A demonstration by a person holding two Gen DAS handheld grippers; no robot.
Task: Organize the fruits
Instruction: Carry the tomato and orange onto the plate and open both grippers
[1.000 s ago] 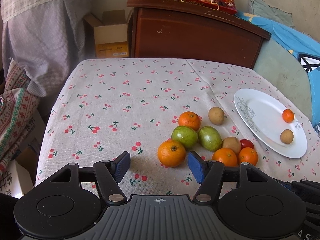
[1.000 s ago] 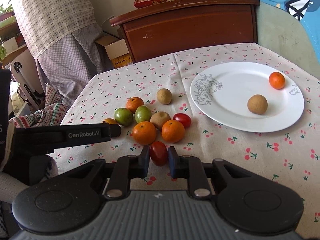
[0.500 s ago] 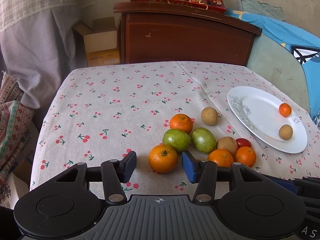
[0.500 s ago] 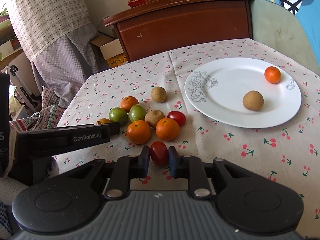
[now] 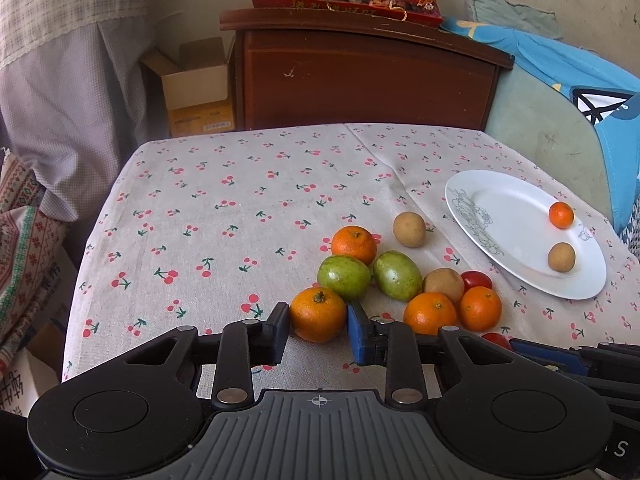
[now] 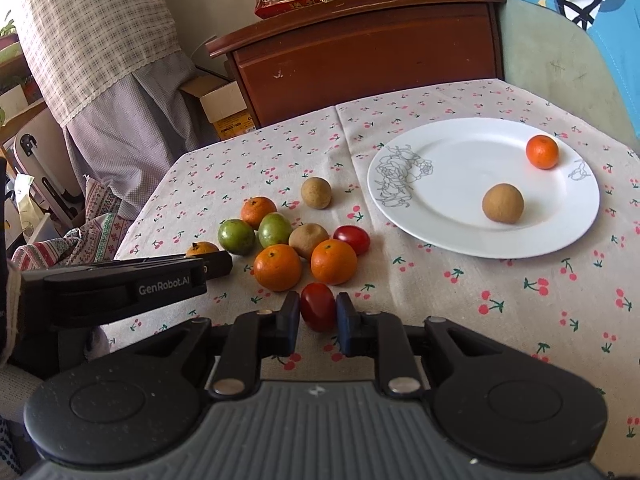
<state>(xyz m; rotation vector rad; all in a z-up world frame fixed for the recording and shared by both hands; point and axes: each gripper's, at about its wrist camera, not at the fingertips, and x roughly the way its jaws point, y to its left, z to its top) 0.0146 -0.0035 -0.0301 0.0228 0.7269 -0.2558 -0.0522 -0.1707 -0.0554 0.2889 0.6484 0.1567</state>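
Your left gripper point(image 5: 319, 329) sat with its pads against both sides of the nearest orange point(image 5: 318, 314) at the near-left edge of the fruit cluster on the cherry-print tablecloth point(image 5: 224, 216). Your right gripper point(image 6: 318, 318) was clamped on a red tomato point(image 6: 318, 306), just near of two oranges. The white plate point(image 6: 452, 168), to the far right, carried a small orange point(image 6: 542, 152) and a brown fruit point(image 6: 503, 203), well apart.
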